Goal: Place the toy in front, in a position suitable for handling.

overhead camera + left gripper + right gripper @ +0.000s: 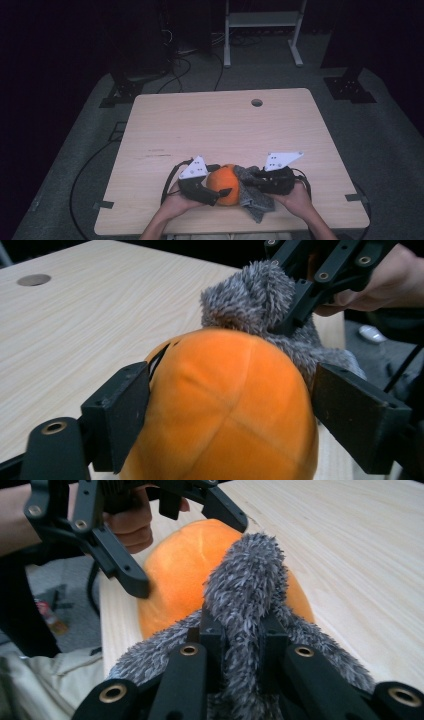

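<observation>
An orange plush ball point(223, 184) rests near the front edge of the wooden table point(225, 120). My left gripper point(220, 181) straddles it, one jaw on each side. In the left gripper view the pads point(125, 415) lie along the ball point(230, 390) without denting it. A grey fuzzy cloth point(257, 202) lies against the ball's right side. My right gripper point(247, 181) is shut on a raised fold of that cloth point(245, 575), pinched between its jaws point(240, 630). The right gripper view also has the ball point(175, 575) behind the fold, with the left gripper point(185, 552) around it.
A round hole point(256, 102) sits near the table's far edge. Beyond the table stand a white frame point(262, 20) and dark stand bases point(347, 87), and cables point(175, 70) run across the grey floor. Both hands are close to the front edge.
</observation>
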Demonstrator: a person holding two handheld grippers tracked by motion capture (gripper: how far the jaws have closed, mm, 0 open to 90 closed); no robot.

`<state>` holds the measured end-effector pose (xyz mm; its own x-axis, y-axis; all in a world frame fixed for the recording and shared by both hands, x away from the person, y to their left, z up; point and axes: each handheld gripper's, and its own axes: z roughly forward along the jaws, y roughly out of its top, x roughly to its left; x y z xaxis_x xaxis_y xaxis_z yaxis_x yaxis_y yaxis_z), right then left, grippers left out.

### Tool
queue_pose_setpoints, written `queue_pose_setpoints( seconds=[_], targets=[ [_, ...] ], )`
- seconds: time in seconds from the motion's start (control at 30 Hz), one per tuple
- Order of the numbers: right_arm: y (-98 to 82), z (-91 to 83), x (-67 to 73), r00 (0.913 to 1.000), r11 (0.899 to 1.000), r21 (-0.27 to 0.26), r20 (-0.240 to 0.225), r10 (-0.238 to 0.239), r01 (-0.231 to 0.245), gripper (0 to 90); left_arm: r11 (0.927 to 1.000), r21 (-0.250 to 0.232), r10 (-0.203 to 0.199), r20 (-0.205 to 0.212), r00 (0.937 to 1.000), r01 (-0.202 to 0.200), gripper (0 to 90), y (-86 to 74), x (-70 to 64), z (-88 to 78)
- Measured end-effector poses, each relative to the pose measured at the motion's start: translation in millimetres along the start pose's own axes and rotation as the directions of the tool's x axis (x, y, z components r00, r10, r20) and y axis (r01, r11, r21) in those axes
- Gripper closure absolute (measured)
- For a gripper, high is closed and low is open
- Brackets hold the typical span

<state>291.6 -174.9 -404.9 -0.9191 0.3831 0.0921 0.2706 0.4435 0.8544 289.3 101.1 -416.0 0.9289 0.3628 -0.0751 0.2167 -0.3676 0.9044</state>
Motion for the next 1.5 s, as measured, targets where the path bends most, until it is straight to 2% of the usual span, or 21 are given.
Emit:
queue_pose_setpoints(
  seconds=[0.1, 0.27, 0.37, 0.43, 0.47, 0.5, 0.6, 0.67, 0.7, 0.73, 0.8, 0.87, 0.9, 0.97, 1.03, 1.1, 1.13, 1.27, 1.33, 1.43, 1.5],
  targets=[
    [-2.4, -0.1, -1.9, 1.0000, 1.000, -0.004, 0.003, 0.006, -0.006, 77.5, 0.9994, 0.013, 0.033, -0.007, 0.9994, -0.033, 17.7, -1.6, -0.8, 1.9],
    [-7.4, -2.1, -8.9, 0.9993, 0.999, 0.004, 0.017, 0.034, -0.034, 77.5, 0.9982, 0.010, 0.060, -0.051, 0.9969, -0.059, 33.9, -2.7, -2.7, -1.6],
    [-4.0, -8.4, -8.1, 0.9986, 0.999, -0.012, 0.031, 0.043, -0.042, 77.5, 0.9991, -0.010, 0.040, -0.053, 0.9978, -0.041, 38.3, 3.1, -4.4, -4.4],
    [3.8, -14.6, -1.4, 0.9997, 0.998, -0.062, 0.009, 0.023, -0.022, 77.5, 0.9995, -0.015, 0.027, -0.048, 0.9985, -0.028, 39.0, 6.5, -5.1, -6.2],
    [7.8, -15.7, 2.1, 0.9996, 0.995, -0.094, -0.021, 0.016, -0.018, 77.5, 0.9995, -0.012, 0.028, -0.049, 0.9984, -0.029, 39.3, 7.0, -5.8, -6.1],
    [9.6, -15.0, 4.0, 0.9995, 0.995, -0.097, -0.029, 0.015, -0.018, 77.5, 0.9995, -0.005, 0.032, -0.054, 0.9980, -0.033, 39.5, 7.4, -7.4, -5.1],
    [5.6, -4.0, 2.7, 1.0000, 0.999, -0.048, -0.006, 0.000, 0.000, 77.5, 0.9994, 0.011, 0.034, -0.066, 0.9973, -0.034, 37.8, 6.8, -7.7, -2.8],
    [-0.4, -1.7, -3.3, 0.9995, 0.999, -0.042, -0.014, 0.030, -0.030, 77.5, 0.9999, 0.003, 0.016, -0.035, 0.9992, -0.016, 27.9, 6.8, -6.2, -2.2],
    [-1.9, -1.9, -5.2, 0.9993, 0.999, -0.033, -0.009, 0.036, -0.036, 77.5, 1.0000, -0.002, 0.005, -0.002, 1.0000, -0.005, 22.2, 6.3, -4.3, -2.1],
    [-3.5, -2.9, -6.7, 0.9992, 0.999, -0.028, 0.000, 0.040, -0.040, 77.5, 1.0000, 0.004, 0.004, 0.001, 1.0000, -0.004, 18.1, 5.2, -3.1, -2.2],
    [-5.9, -4.3, -8.7, 0.9986, 0.998, -0.030, 0.007, 0.052, -0.051, 77.5, 0.9997, 0.020, 0.010, -0.010, 0.9999, -0.010, 16.9, 2.0, -2.0, 0.0],
    [-5.9, -5.1, -9.2, 0.9986, 0.999, -0.022, 0.016, 0.050, -0.050, 77.4, 0.9997, 0.012, 0.019, -0.016, 0.9997, -0.019, 22.0, 0.0, -2.6, 1.4],
    [-4.7, -5.8, -8.1, 0.9985, 0.999, -0.021, 0.021, 0.050, -0.049, 77.5, 0.9991, 0.012, 0.041, -0.037, 0.9985, -0.041, 25.8, -0.5, -3.7, 1.2],
    [1.8, -10.9, -3.4, 0.9991, 0.998, -0.054, 0.011, 0.042, -0.041, 77.5, 0.9994, 0.003, 0.035, -0.056, 0.9978, -0.035, 33.6, -1.0, -3.4, 0.6],
    [10.4, -14.4, 3.6, 0.9996, 0.995, -0.099, -0.023, 0.016, -0.018, 77.5, 0.9991, -0.003, 0.043, -0.068, 0.9967, -0.043, 36.8, -1.3, -4.3, 1.4],
    [14.3, -9.5, 9.0, 0.9996, 0.997, -0.069, -0.002, -0.029, 0.028, 77.5, 0.9992, 0.000, 0.040, -0.069, 0.9968, -0.041, 38.9, 0.3, -4.0, -0.6],
    [11.5, -7.1, 7.6, 0.9996, 0.998, -0.059, 0.002, -0.027, 0.027, 77.5, 0.9993, -0.005, 0.036, -0.070, 0.9969, -0.036, 40.1, 0.8, -3.0, -2.9],
    [-2.5, -6.3, -7.5, 0.9984, 1.000, -0.003, 0.047, 0.030, -0.030, 77.5, 0.9998, -0.019, 0.003, -0.070, 0.9976, -0.004, 41.5, 0.7, 0.4, -6.9],
    [-1.5, -9.6, -6.7, 0.9982, 0.999, -0.025, 0.040, 0.044, -0.043, 77.5, 0.9998, -0.013, 0.016, -0.079, 0.9967, -0.017, 41.7, 2.1, -2.3, -4.7],
    [11.9, -13.3, 4.6, 1.0000, 0.997, -0.081, 0.006, -0.004, 0.004, 77.4, 0.9994, -0.014, 0.031, -0.093, 0.9952, -0.032, 42.0, 7.3, -7.9, -2.6],
    [15.5, -12.1, 7.6, 0.9995, 0.997, -0.072, 0.020, -0.025, 0.027, 77.5, 0.9994, -0.018, 0.027, -0.097, 0.9949, -0.029, 42.1, 9.3, -8.8, -5.2]
  ],
)
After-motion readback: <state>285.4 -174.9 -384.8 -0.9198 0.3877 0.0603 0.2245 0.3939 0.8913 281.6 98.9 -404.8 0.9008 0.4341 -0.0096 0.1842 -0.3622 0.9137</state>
